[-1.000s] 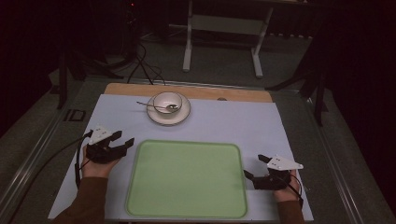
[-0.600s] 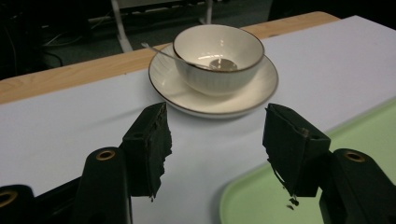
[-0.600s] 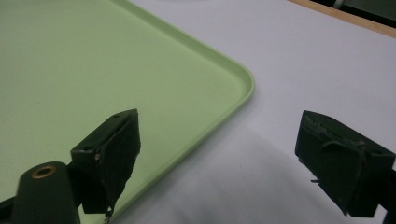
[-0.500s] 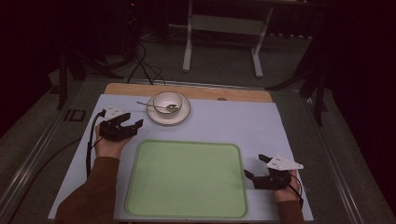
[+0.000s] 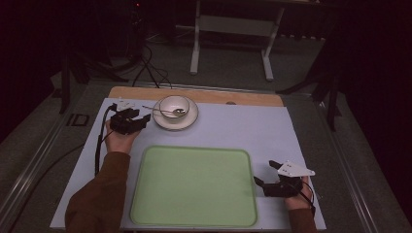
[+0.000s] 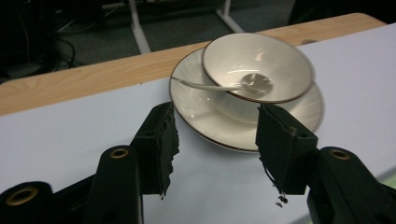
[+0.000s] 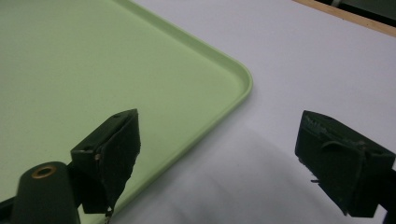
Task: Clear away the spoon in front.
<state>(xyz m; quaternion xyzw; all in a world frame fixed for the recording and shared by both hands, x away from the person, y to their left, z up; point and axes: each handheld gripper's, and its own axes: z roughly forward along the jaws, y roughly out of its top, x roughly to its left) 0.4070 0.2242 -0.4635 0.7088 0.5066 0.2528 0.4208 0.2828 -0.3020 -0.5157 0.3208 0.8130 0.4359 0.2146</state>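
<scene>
Saucer (image 5: 175, 118) set near the far edge of the white table cover (image 5: 252, 131), left of centre, just short of the bare wooden strip (image 5: 243, 96); bowl (image 5: 174, 105) sitting on it, off-centre toward the back, with a spoon (image 5: 164, 111) lying in it, handle jutting left past the rim. Left gripper (image 5: 140, 121) just beside the saucer's left edge, jaws apart with nothing between them, having just narrowed, the plate's near rim lying beyond the tips in the left gripper view. Bare cover open in front of and to the right of the saucer. Green tray (image 5: 194, 186) nearer the person, centred, well apart from the dishes. Right gripper (image 5: 264, 174) at the tray's right edge, jaws spread wide over the rim corner, gripping nothing.
</scene>
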